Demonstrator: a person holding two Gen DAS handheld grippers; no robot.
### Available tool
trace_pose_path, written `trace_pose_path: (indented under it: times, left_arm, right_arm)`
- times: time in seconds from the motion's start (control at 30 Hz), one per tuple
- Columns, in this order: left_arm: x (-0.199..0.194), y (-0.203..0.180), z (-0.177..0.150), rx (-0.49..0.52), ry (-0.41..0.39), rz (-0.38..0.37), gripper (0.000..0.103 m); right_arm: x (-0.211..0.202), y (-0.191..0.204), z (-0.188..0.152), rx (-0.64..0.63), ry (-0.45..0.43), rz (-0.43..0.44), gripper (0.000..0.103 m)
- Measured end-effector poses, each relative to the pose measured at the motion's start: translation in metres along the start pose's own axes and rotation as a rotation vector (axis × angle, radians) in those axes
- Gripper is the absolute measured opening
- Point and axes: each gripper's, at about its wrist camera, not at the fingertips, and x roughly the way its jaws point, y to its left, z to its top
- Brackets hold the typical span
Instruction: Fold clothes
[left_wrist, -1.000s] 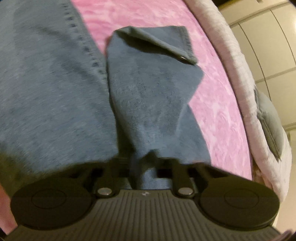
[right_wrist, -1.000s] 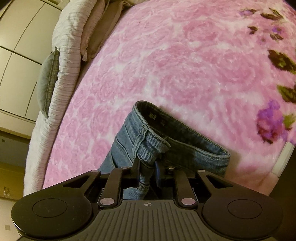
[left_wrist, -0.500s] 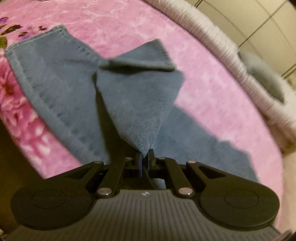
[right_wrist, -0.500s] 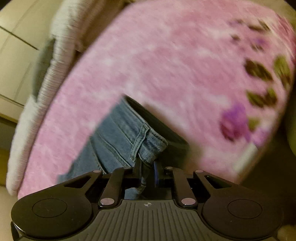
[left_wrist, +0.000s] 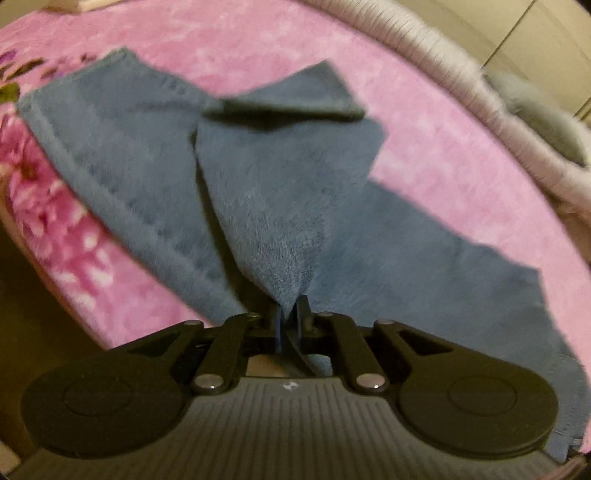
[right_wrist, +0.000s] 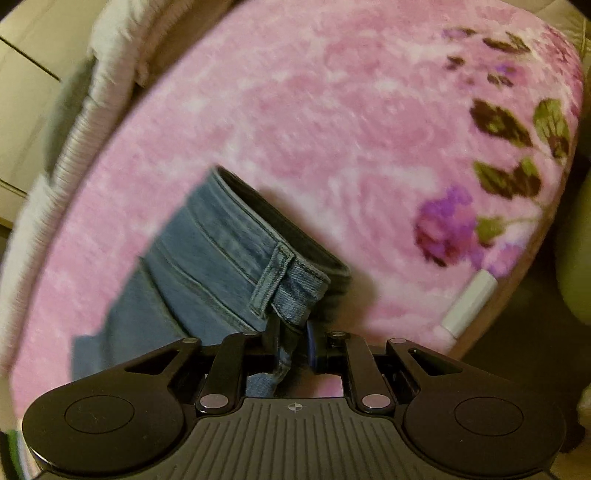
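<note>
While the left gripper sits at the bottom centre of its view, its jaws are easing apart yet still pinch a peak of blue denim, a jeans leg that rises from the fingers as a narrow tent and widens toward the middle of the frame. Beyond that peak, the leg's cuff is folded over in the upper middle. A second leg lies flat toward the upper left, its hem near the flower print at the left edge. More denim spreads to the lower right. All of it rests on a pink floral blanket covering the bed. Farther off, in the upper right, a pale ribbed quilt edges the bed.

Low in the right wrist view, the right gripper has its jaws opening slightly, with the jeans waistband between them near a belt loop. The waistband runs up toward the centre left, its dark inside showing. Past it the blanket stretches away, purple flowers and green leaves at the right.
</note>
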Motion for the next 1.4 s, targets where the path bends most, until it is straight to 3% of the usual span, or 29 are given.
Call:
trace_pose_path:
  times: [0.03,0.1,0.27,0.37,0.47,0.7,0.9,1.07,1.17,1.4]
  left_arm:
    - [-0.001,-0.002,0.000,0.010,-0.001,0.009,0.007]
    - [-0.006,-0.007,0.000,0.045,-0.001,0.033,0.010]
    - [-0.037,-0.006,-0.001,0.091,0.025,0.094,0.017]
    - [-0.057,-0.002,0.004,0.095,0.032,0.117,0.017]
    - [-0.074,-0.002,0.016,0.115,0.025,0.128,0.017]
    - [-0.081,-0.010,0.064,0.266,-0.017,0.113,0.023]
    - [-0.057,0.003,0.088,0.373,0.077,0.072,0.024]
    - [-0.028,0.009,0.114,0.473,0.138,0.013,0.024]
    - [-0.010,-0.010,0.125,0.585,0.149,-0.020,0.024]
    - [0.024,-0.097,0.101,0.848,0.125,-0.089,0.030]
  right_arm:
    - [0.000,0.003,0.000,-0.003,-0.001,-0.017,0.017]
    - [-0.004,0.010,0.000,-0.035,0.003,-0.062,0.033]
    - [-0.030,0.044,-0.011,-0.257,-0.047,-0.244,0.038]
    - [-0.035,0.069,-0.024,-0.328,-0.006,-0.173,0.038]
    - [-0.021,0.099,-0.041,-0.387,0.100,-0.115,0.038]
    - [0.006,0.189,-0.079,-0.467,0.211,0.062,0.038]
    - [0.037,0.251,-0.117,-0.396,0.269,0.106,0.038]
    - [0.052,0.284,-0.168,-0.319,0.286,0.061,0.038]
    - [0.053,0.298,-0.197,-0.296,0.279,0.023,0.038]
    - [0.042,0.303,-0.231,-0.210,0.238,-0.039,0.038]
